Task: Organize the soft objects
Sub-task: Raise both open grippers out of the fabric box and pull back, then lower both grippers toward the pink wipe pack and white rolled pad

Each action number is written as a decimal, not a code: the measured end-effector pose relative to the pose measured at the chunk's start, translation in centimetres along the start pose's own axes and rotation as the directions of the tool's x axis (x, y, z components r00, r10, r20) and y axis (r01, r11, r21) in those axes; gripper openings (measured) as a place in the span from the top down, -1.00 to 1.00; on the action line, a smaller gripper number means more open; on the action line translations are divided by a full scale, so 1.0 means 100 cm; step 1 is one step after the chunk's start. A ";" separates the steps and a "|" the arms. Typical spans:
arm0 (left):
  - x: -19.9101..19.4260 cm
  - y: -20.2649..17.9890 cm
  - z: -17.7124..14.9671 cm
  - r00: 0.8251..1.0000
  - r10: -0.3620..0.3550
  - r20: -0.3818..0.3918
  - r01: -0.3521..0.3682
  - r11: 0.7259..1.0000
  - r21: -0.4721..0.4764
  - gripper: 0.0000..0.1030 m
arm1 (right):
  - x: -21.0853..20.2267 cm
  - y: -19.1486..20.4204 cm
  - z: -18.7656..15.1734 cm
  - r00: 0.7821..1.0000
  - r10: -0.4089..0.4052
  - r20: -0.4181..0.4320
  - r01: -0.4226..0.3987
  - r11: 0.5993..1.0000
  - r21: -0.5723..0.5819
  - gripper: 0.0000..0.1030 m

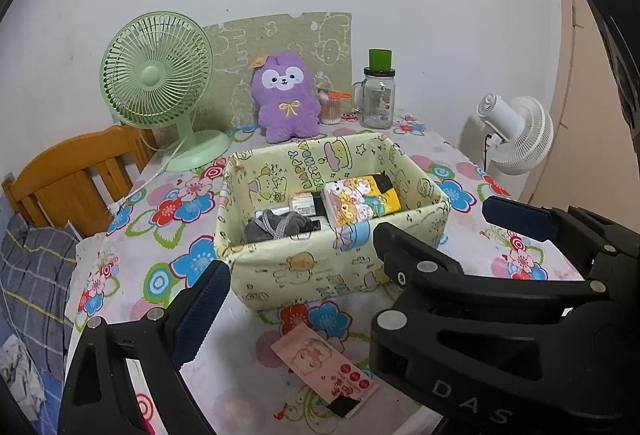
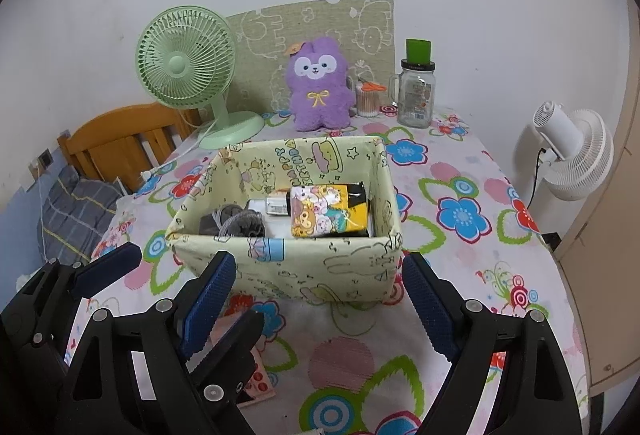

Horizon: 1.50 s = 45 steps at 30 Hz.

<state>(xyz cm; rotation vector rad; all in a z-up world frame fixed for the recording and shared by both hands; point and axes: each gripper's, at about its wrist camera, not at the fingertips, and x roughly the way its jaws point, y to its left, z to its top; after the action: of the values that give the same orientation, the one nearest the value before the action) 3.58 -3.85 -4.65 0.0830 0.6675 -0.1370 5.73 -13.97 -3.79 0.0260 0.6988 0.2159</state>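
A pale yellow fabric box stands mid-table. Inside lie a yellow cartoon-print pack, a grey soft item with a cord and a small dark-and-white packet. A purple plush toy sits upright behind the box. A pink tissue pack lies in front of the box. My left gripper is open and empty above that pack. My right gripper is open and empty before the box; its fingers show in the left view.
A green desk fan stands back left, its cord trailing off the table. A glass mug jar with a green lid and a cotton swab tub stand back right. A white fan stands beyond the right edge, a wooden chair on the left.
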 end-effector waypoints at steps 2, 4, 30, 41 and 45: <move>-0.002 -0.001 -0.004 1.000 -0.001 0.002 0.001 1.000 0.001 -0.87 | -0.001 0.000 -0.004 1.000 0.002 0.002 -0.002 1.000 0.001 -0.70; -0.002 -0.003 -0.007 1.000 0.001 0.000 -0.001 1.000 0.002 -0.87 | -0.002 0.000 -0.008 1.000 0.005 0.001 -0.005 1.000 0.001 -0.70; -0.006 -0.017 -0.048 1.000 -0.017 -0.017 0.016 1.000 -0.018 -0.76 | -0.010 -0.010 -0.054 1.000 -0.005 -0.004 0.005 1.000 0.018 -0.70; -0.009 -0.026 -0.062 0.999 -0.031 -0.019 0.030 0.999 -0.018 -0.76 | -0.016 -0.018 -0.072 1.000 -0.010 -0.006 0.010 0.999 0.032 -0.70; -0.011 -0.031 -0.068 0.999 -0.039 -0.022 0.038 0.999 -0.015 -0.76 | -0.017 -0.020 -0.078 1.000 -0.016 -0.013 0.016 0.999 0.032 -0.70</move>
<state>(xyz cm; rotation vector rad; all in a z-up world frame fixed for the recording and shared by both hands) -1.86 -5.96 -9.38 0.0577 0.6924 -0.1683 -0.16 -16.61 -8.82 0.0500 0.7149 0.1894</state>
